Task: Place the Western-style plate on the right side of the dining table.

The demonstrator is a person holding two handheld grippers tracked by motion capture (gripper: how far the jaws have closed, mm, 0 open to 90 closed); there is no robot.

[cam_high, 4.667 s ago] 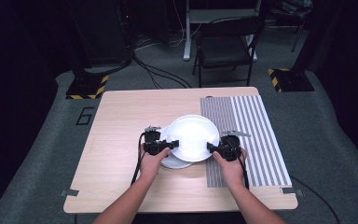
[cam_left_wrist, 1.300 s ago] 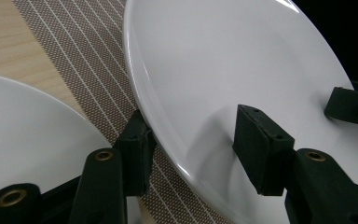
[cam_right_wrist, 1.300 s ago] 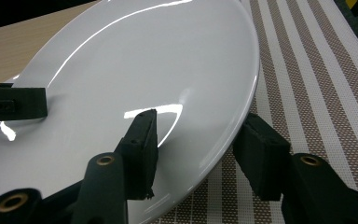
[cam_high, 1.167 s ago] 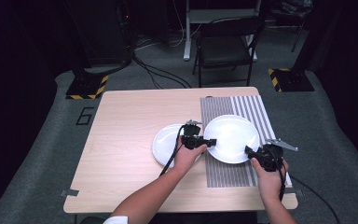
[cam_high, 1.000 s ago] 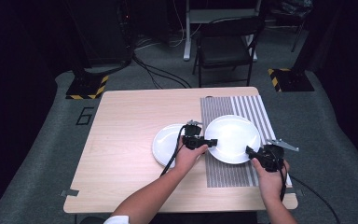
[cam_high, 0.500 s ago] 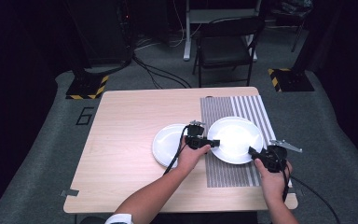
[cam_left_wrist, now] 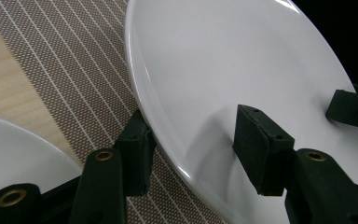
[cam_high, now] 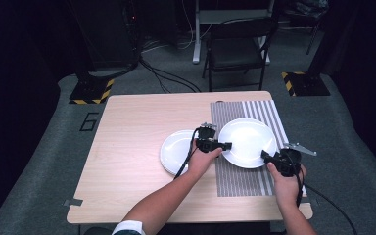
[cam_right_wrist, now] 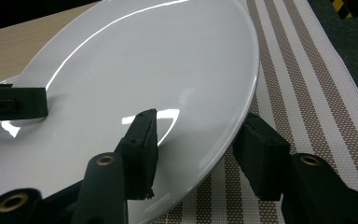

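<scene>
while both grippers straddle its rim, large plate [cam_high: 247, 142] overlies striped mat [cam_high: 240, 176].

The wooden table [cam_high: 142, 147] carries a striped placemat [cam_high: 240, 176], which spans the surface between and beneath both grippers. A smaller white plate [cam_high: 176, 152] rests directly on the wood, just beside the left gripper [cam_high: 225, 145].

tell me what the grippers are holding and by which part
Both straddle the large white plate over the striped mat: left gripper on its left rim, right gripper on its near-right rim. Whether the jaws pinch it cannot be told.
</scene>
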